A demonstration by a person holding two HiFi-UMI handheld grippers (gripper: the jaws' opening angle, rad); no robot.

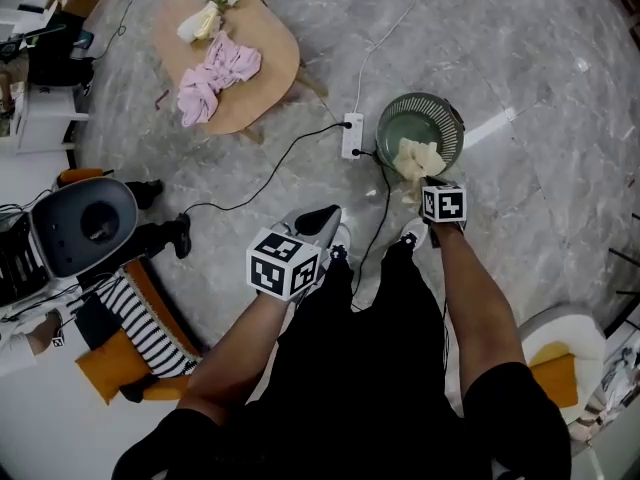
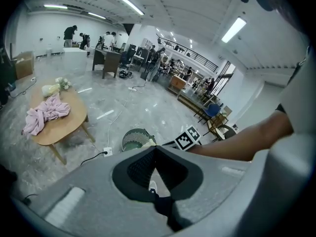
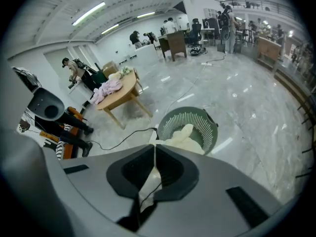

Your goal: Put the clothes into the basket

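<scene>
The right gripper (image 3: 154, 149), jaws shut on a cream fabric garment (image 1: 417, 158), holds it over the round green slatted basket (image 1: 402, 128) at one o'clock for dropping, while the left gripper (image 2: 155, 149) has its jaws closed and empty.

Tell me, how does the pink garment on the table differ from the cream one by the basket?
Colour: the pink garment is rosy, the cream garment pale yellowish-white. Place: the pink garment lies on the wooden table; the cream garment is at the mouth of the green basket. State: the pink garment lies untouched, while the cream garment is pinched in the fingers of the right gripper. Both are soft, crumpled clothes.
</scene>
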